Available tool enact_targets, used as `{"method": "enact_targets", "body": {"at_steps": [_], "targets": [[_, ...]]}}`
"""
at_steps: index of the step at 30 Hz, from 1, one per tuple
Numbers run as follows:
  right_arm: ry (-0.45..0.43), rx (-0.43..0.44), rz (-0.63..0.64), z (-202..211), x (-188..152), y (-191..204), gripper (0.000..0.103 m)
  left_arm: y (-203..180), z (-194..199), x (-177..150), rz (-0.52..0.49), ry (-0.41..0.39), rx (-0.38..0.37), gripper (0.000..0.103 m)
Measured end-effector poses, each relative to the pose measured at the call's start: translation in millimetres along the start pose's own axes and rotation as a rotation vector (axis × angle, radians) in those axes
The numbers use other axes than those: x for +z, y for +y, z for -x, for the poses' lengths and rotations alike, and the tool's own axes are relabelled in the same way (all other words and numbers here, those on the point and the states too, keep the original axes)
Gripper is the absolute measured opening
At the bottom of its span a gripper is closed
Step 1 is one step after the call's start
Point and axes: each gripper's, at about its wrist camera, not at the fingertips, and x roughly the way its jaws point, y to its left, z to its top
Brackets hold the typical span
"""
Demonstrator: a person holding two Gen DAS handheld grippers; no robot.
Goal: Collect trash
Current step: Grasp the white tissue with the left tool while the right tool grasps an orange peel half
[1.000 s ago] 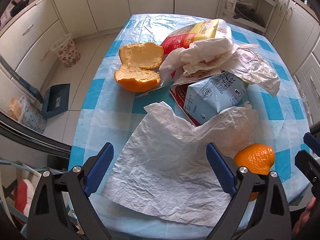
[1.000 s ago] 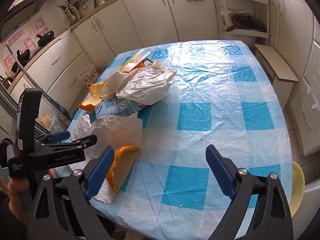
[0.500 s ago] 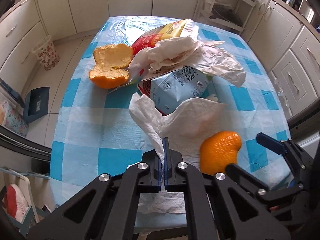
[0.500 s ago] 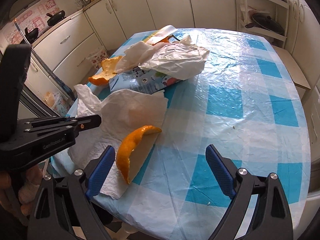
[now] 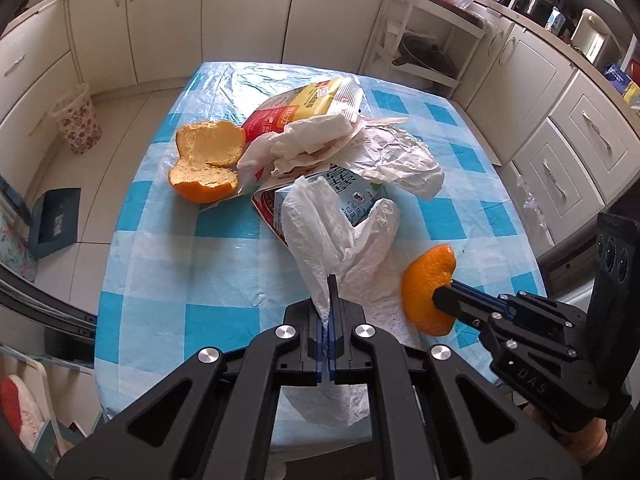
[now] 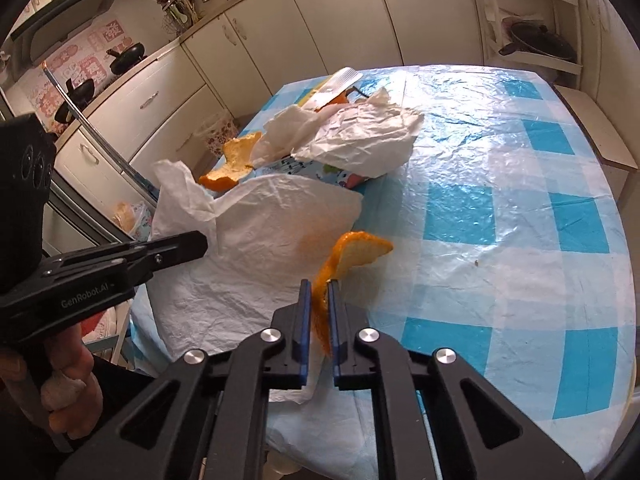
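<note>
With both grippers clamped, we have two pieces of trash in hand. Left gripper (image 5: 329, 322) is pressed together on the near fold of the white paper towel (image 5: 344, 236), which stands up off the table (image 5: 168, 264) in a loose cone from the pads; its lower part drapes over the table's near edge. Right gripper (image 6: 319, 312) has just been closing and now pinches the small orange peel (image 6: 348, 254) edge-on between its blue pads, the curled end of the peel sticking out toward 12 o'clock above the pads. In the left wrist view we see that same peel at 3 o'clock from the towel, with the right gripper's tips on it.

Rest of the pile sits toward 12 o'clock on the table:
- blue-and-white milk carton (image 5: 354, 196), lying on its side, just behind the lifted towel
- crumpled white paper (image 5: 400, 156) lying over the carton's far side
- red-and-yellow snack bag (image 5: 316, 98) at the far end, partly under the paper
- large orange peel (image 5: 206, 160), two cupped halves with the pith up, at 10 o'clock from the carton, touching the snack bag's edge

Blue-check plastic cover on the table. Floral wastebasket (image 5: 78, 122) on the floor, at 10 o'clock well off the table. A hand (image 6: 66, 392) holds the left gripper's handle.
</note>
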Motion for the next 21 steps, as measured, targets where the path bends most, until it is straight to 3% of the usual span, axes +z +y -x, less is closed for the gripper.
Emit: {"method": "enact_targets", "body": {"at_steps": [9, 13, 14, 17, 21], "targets": [[-0.111, -0.022, -0.061, 41.6, 3.8, -32.5, 0.005, -16.4, 12.5, 1.8, -0.027, -0.048, -0.068, 0.002], [-0.063, -0.037, -0.058, 41.8, -1.9, -41.3, 0.005, -21.2, 17.8, 3.3, -0.026, -0.072, -0.08, 0.002], [-0.044, -0.044, -0.056, 36.7, -3.1, -39.8, 0.009, -21.2, 18.3, 3.6, -0.023, -0.072, -0.08, 0.002], [-0.02, -0.072, -0.056, 24.7, -6.3, -39.1, 0.057, -21.7, 17.6, 3.0, -0.018, -0.068, -0.08, 0.002], [0.004, -0.098, -0.058, 1.3, -6.7, -39.4, 0.058, -21.1, 15.2, 0.4, -0.02, -0.059, -0.069, 0.002]]}}
